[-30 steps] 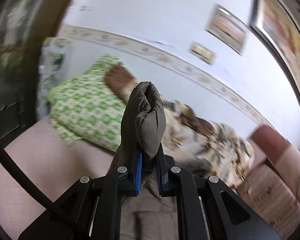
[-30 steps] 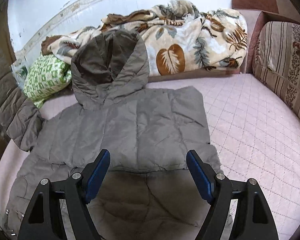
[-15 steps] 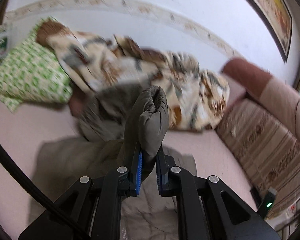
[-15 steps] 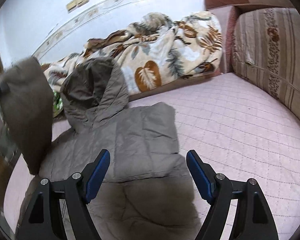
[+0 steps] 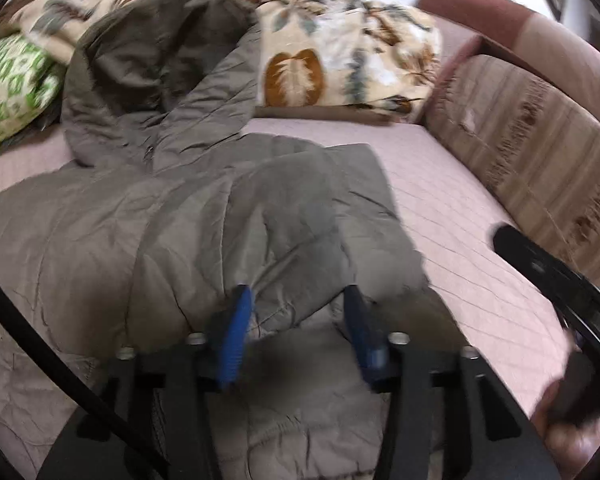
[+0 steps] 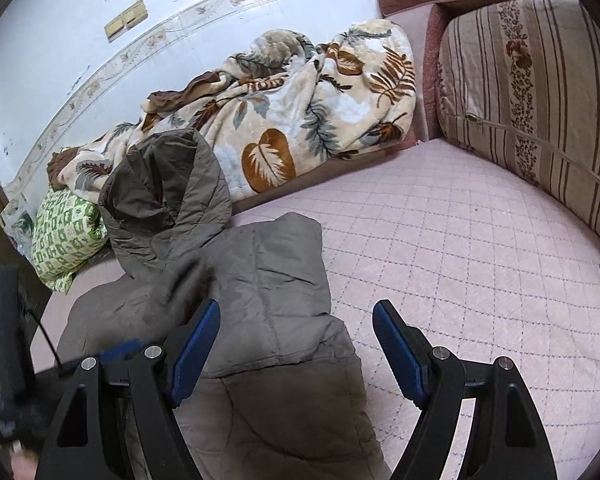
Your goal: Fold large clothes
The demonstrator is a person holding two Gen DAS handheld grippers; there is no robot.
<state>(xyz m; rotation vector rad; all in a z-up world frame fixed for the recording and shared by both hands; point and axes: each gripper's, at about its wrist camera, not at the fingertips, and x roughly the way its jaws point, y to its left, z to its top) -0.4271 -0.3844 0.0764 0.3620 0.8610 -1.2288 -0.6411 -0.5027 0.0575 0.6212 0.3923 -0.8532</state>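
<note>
nearest to me on the left wrist view, my left tool (image 5: 298,320) has its blue pads spread apart, and the sleeve (image 5: 268,240) of the grey-brown padded jacket (image 5: 100,232) lies draped across the jacket body just ahead of the pads; the frame is blurred, so i cannot tell whether a pad touches the cloth, but nothing is pinched between them. on the right wrist view, my right tool (image 6: 296,344) is wide open with nothing in it, its left pad over the jacket (image 6: 268,280) and its right pad over bare mattress (image 6: 480,260). the left tool (image 6: 116,350) shows there as a blurred blue and black shape at the lower left edge, over the jacket.

the jacket lies spread flat on the pink quilted mattress (image 5: 452,216), its right edge folded in to a straight line. beyond the body, the hood (image 6: 160,192) stands up and leans back against the leaf-patterned blanket (image 6: 292,120) heaped along the wall. a green and white patterned pillow (image 6: 64,232) sits just beside the hood on its left. to the right, well apart from the jacket, a striped cushion (image 6: 532,92) stands against the reddish sofa arm (image 5: 500,20). farthest off, the pale wall (image 6: 60,40) carries a patterned border strip and small plates.
</note>
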